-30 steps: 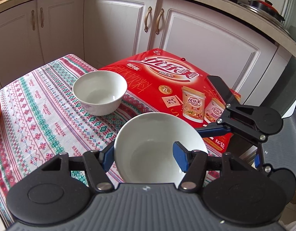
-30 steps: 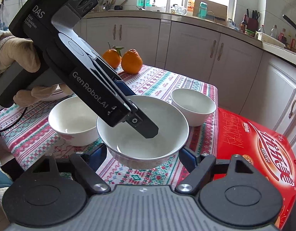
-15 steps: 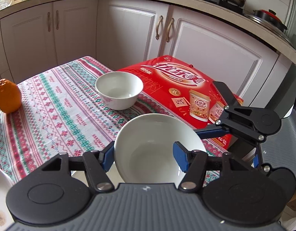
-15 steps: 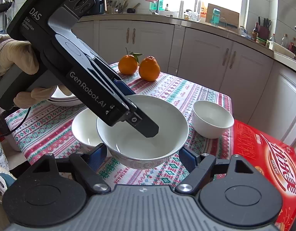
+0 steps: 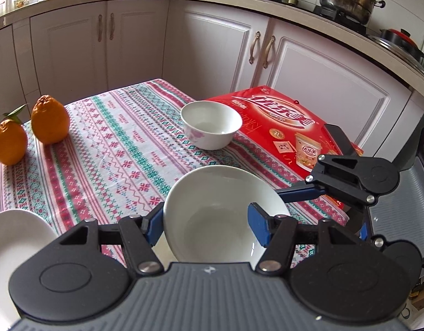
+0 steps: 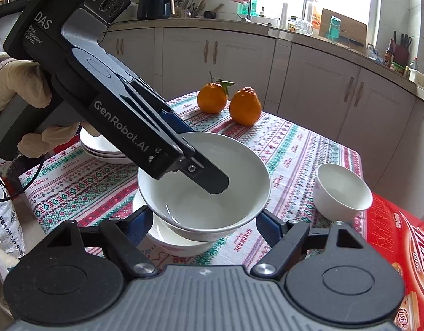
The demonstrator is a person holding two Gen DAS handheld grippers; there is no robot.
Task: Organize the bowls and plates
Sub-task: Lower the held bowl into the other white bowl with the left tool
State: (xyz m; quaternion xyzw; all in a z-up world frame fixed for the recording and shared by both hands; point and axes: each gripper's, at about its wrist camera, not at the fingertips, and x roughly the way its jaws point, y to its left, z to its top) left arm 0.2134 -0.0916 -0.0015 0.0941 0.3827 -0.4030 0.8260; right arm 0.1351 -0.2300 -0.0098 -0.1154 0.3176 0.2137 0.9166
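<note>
White bowl (image 6: 203,182) sits at frame centre, pinched on its rim by the narrowed left gripper (image 5: 205,227), one finger inside and one outside. It hangs just above a second bowl (image 6: 173,237) on the patterned tablecloth (image 6: 294,149), apparently to nest them. The right gripper (image 6: 202,224) straddles both bowls, fingers apart, seemingly gripping nothing, perhaps ready to steady the stack.

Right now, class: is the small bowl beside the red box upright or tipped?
Upright: the small bowl stands on its base, its open mouth facing up.
</note>
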